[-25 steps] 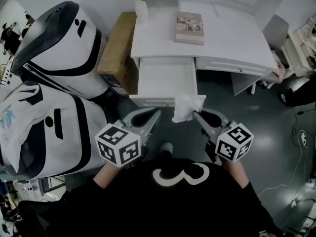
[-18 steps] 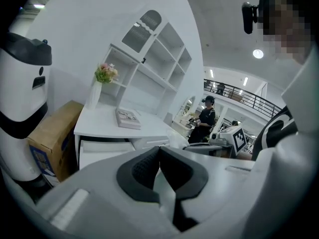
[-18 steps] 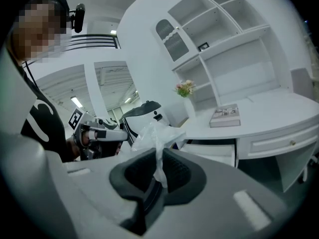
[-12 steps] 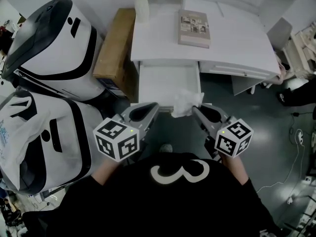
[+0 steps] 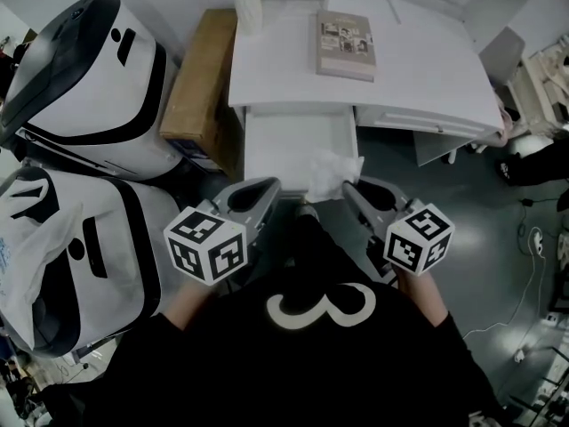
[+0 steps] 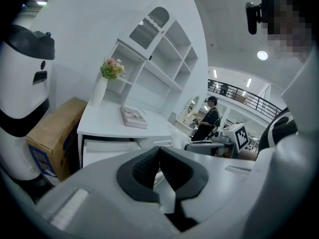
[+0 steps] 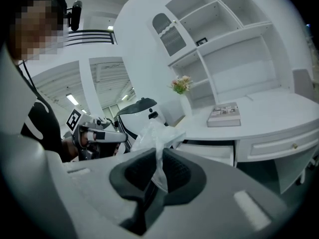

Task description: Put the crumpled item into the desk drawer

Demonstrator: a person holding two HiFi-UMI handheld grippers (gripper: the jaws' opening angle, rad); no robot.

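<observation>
The crumpled item point(image 5: 331, 174), a thin white plastic wad, hangs over the front right corner of the open desk drawer point(image 5: 298, 140). My right gripper point(image 5: 348, 189) is shut on it. In the right gripper view the crumpled item point(image 7: 157, 132) sticks up from between the pads of that gripper point(image 7: 158, 154). My left gripper point(image 5: 267, 188) hovers at the drawer's front left, apart from the wad. Its jaws point(image 6: 159, 149) are shut with nothing between them. The drawer point(image 6: 107, 147) looks bare inside.
On the white desk point(image 5: 418, 69) lie a book point(image 5: 346, 44) and a vase of flowers point(image 5: 249, 3). A cardboard box point(image 5: 200, 87) leans beside the desk's left end. Two big white-and-black pods point(image 5: 89, 87) stand to the left. A person point(image 6: 207, 123) stands far off.
Both grippers have moved forward toward the desk. The crumpled item has gone with the right gripper from before the drawer's front to above its front right corner.
</observation>
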